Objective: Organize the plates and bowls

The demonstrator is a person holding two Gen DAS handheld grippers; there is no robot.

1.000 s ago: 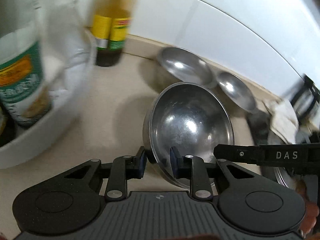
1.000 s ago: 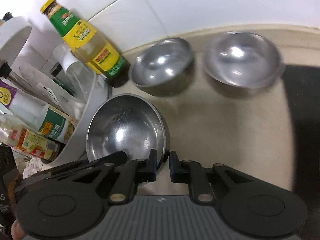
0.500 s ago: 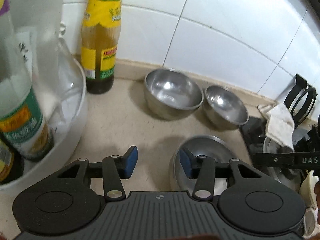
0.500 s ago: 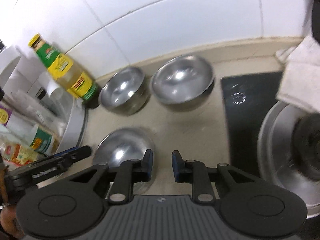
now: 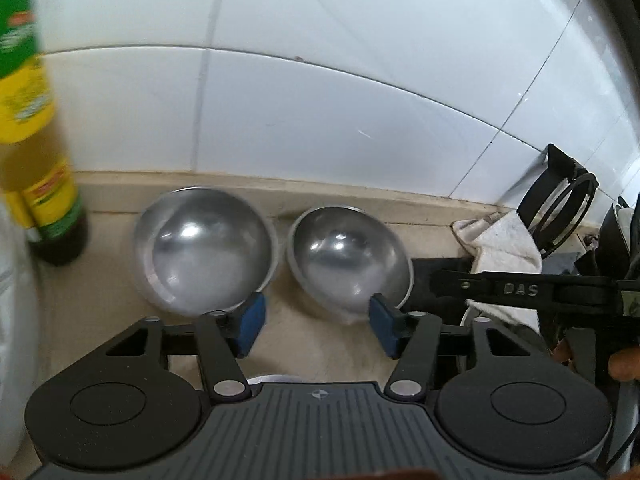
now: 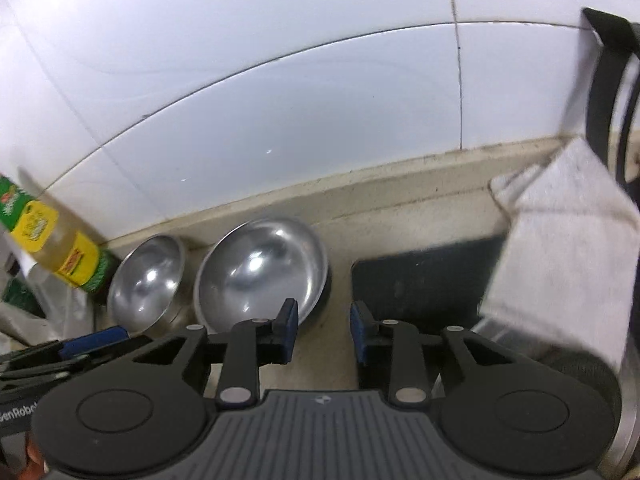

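Two steel bowls stand side by side against the tiled wall: the left bowl (image 5: 204, 248) (image 6: 148, 284) and the right bowl (image 5: 348, 256) (image 6: 260, 272). My left gripper (image 5: 318, 328) hovers in front of them, its jaws opening with only bare counter between the blue pads. My right gripper (image 6: 324, 334) hangs just right of the right bowl, its jaws also opening with nothing between them. Each gripper shows in the other's view: the right gripper (image 5: 520, 288) at the right edge, the left gripper (image 6: 80, 348) low at the left.
A yellow-labelled oil bottle (image 5: 44, 184) (image 6: 60, 248) stands left of the bowls, beside a white tub (image 5: 12, 320). To the right are a black stove top (image 6: 420, 280), a white cloth (image 5: 504, 240) (image 6: 560, 264) and a black ring rack (image 5: 560, 208).
Both grippers let go of the large steel bowl they held by its rim. They set it on the counter, drew back and rose. That bowl has dropped out of view and both jaws have widened.
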